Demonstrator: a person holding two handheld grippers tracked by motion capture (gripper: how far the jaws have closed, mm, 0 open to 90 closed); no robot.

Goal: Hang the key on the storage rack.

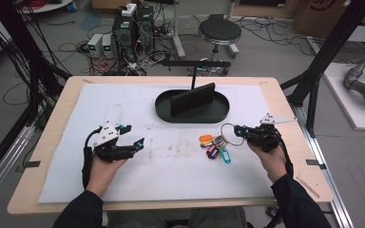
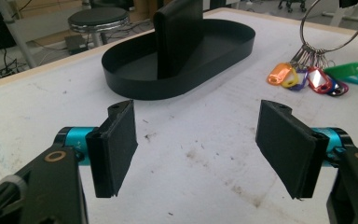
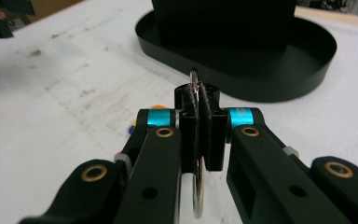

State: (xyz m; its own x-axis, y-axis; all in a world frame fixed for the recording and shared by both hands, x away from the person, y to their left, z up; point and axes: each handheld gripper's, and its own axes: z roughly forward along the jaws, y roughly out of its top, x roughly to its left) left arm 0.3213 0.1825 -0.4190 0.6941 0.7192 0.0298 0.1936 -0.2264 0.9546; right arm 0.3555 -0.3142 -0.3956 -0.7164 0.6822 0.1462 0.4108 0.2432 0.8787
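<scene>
One gripper, the right (image 1: 240, 128), has its jaws clamped on the key ring (image 1: 232, 133); the left (image 1: 132, 136) gapes empty, tray (image 1: 164, 110) delivery pending.

You're working under even, rather dim overhead light: the white padded table cover (image 1: 123, 171) carries only faint, soft shadows. The high view is grainy and low in detail. In your right gripper view the near black jaws blur (too close to focus), and the black oval tray (image 3: 307, 60) behind looks soft.
</scene>
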